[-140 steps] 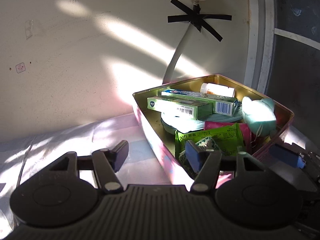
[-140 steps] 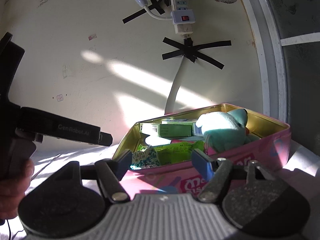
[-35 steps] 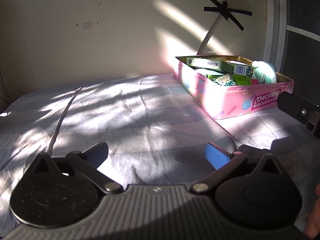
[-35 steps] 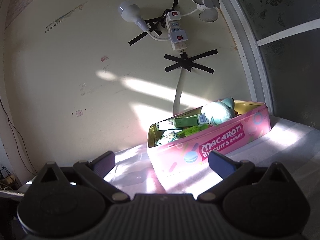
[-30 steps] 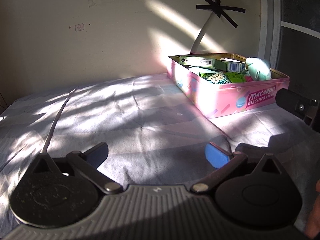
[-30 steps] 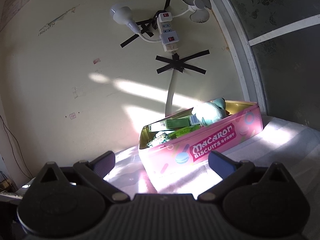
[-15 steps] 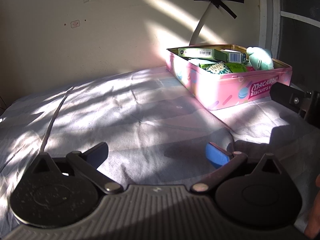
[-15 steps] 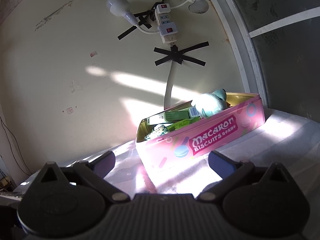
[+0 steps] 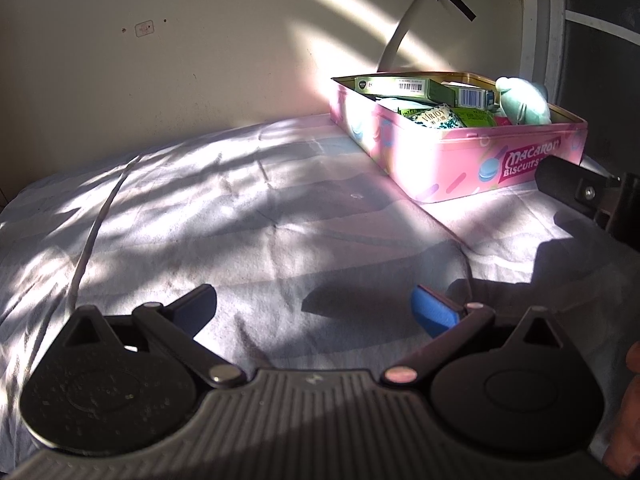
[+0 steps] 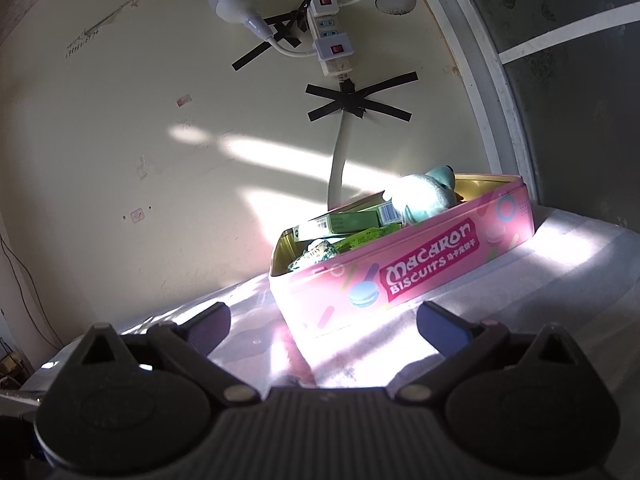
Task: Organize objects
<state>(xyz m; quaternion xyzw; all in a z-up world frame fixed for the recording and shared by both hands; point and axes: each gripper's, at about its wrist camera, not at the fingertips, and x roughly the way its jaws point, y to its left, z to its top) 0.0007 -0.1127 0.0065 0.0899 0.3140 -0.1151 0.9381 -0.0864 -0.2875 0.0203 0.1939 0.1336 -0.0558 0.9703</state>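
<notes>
Both grippers hang spread wide and empty-handed over the sunlit white cloth (image 9: 240, 208). The left gripper (image 9: 316, 308) sits low above the wrinkled fabric, its blue-padded fingers (image 9: 434, 314) well apart with nothing between them, and the pink tin (image 9: 460, 168) lies well off to its front right, near the wall. The lettering on the tin's side reads "Macaron Biscuits", and its lid is off, so the load inside shows: a long green box (image 9: 404, 86) with a barcode lies across the back, a second box (image 9: 472, 98) with a blue barcode panel is just beside it, a green patterned packet (image 9: 438, 118) sits nearer the front wall, and a pale teal plush toy (image 9: 522, 100) is piled at the right end, poking above the rim. At the right edge of the left wrist view a black part of the right-hand tool (image 9: 576, 190) juts in, just in front of the tin's front wall. Over on the right wrist view, the right gripper (image 10: 322, 326) faces the tin (image 10: 420, 272) head on, jaws also spread wide, holding nothing, the tin's long side close ahead of the fingertips but not touching. Up on the cream wall, a white power strip (image 10: 330, 44) is fixed with crossed black tape (image 10: 358, 102), and a white cable (image 10: 340, 160) drops down behind the tin.
</notes>
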